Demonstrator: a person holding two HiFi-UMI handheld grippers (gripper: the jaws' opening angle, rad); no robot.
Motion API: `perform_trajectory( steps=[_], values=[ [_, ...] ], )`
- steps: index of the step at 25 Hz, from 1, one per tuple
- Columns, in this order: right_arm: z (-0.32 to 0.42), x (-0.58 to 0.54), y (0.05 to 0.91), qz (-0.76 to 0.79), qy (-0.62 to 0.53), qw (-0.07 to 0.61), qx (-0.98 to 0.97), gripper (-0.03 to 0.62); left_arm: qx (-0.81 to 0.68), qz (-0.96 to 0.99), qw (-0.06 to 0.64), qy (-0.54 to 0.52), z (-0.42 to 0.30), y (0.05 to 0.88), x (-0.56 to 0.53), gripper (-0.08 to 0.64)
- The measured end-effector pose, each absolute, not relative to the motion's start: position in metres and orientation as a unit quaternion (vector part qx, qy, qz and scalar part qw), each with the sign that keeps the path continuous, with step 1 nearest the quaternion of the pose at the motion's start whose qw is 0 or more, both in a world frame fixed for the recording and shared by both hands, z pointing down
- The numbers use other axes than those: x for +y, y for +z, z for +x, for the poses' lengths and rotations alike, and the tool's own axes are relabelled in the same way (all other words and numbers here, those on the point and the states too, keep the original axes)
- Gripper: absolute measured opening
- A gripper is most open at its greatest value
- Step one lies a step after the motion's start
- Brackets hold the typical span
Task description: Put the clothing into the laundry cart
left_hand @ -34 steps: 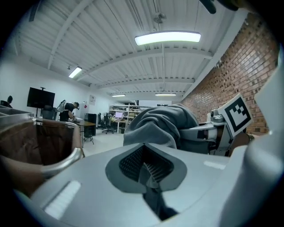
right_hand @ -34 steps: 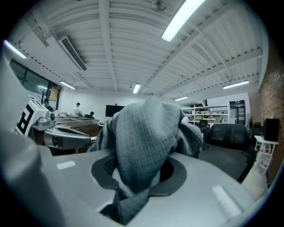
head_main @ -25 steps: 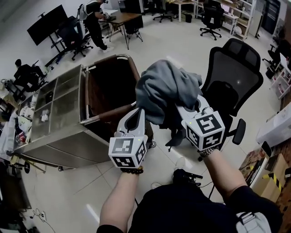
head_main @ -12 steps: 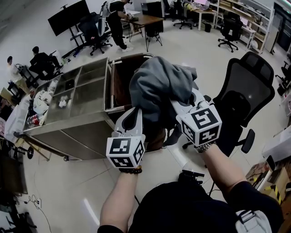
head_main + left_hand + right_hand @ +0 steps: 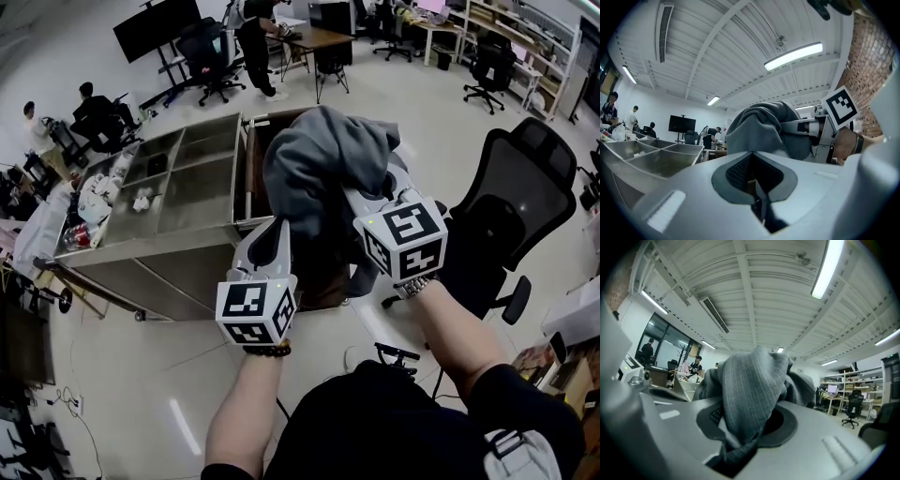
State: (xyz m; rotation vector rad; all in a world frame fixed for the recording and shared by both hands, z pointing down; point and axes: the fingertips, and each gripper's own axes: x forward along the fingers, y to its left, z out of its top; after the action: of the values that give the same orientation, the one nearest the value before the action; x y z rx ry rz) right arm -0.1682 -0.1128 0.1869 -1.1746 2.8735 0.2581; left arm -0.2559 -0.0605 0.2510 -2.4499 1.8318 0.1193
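Observation:
A bunched grey garment point(image 5: 323, 169) hangs in the air, pinched at its lower folds by my right gripper point(image 5: 364, 204), which is shut on it. In the right gripper view the grey cloth point(image 5: 750, 385) wells up out of the jaws of the right gripper point(image 5: 740, 439). My left gripper point(image 5: 278, 232) rests just left of the garment at its lower edge; its jaws are shut with nothing between them. In the left gripper view the garment point(image 5: 759, 131) sits beyond the left gripper point(image 5: 757, 185). The laundry cart point(image 5: 246, 169), steel-framed with a brown bin, stands directly behind the garment.
The cart's left part is a steel tray of compartments point(image 5: 178, 187) with white items point(image 5: 98, 197) at its far end. A black mesh office chair point(image 5: 506, 216) stands close on the right. People, desks, chairs and a monitor on a stand point(image 5: 155, 26) fill the back.
The cart has slid rightward and nearer in view, so the garment now hangs in front of its brown bin. The chair has shifted right. Both grippers keep their hold and spacing.

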Motion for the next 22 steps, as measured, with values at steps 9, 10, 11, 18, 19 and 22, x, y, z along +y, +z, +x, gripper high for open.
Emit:
perform_trajectory(
  steps=[9, 10, 11, 18, 19, 22],
  values=[
    [-0.19, -0.169, 0.207, -0.359, 0.06, -0.025, 0.931, 0.115, 0.622, -0.782, 0.029, 0.031, -0.272, 0.244, -0.097, 0.002],
    [-0.191, -0.175, 0.213, -0.356, 0.057, -0.031, 0.932, 0.117, 0.624, -0.78, 0.029, 0.03, -0.272, 0.244, -0.102, 0.002],
    [-0.191, -0.182, 0.219, -0.353, 0.054, -0.036, 0.933, 0.117, 0.626, -0.779, 0.029, 0.029, -0.271, 0.245, -0.107, 0.002],
    [-0.195, -0.212, 0.25, -0.333, 0.035, -0.059, 0.941, 0.125, 0.643, -0.765, 0.027, 0.022, -0.267, 0.252, -0.129, 0.002],
    [-0.198, -0.216, 0.253, -0.33, 0.034, -0.063, 0.941, 0.129, 0.644, -0.764, 0.027, 0.021, -0.268, 0.252, -0.132, 0.002],
    [-0.199, -0.227, 0.262, -0.321, 0.033, -0.073, 0.944, 0.143, 0.649, -0.76, 0.027, 0.019, -0.264, 0.252, -0.143, 0.002]
  ],
)
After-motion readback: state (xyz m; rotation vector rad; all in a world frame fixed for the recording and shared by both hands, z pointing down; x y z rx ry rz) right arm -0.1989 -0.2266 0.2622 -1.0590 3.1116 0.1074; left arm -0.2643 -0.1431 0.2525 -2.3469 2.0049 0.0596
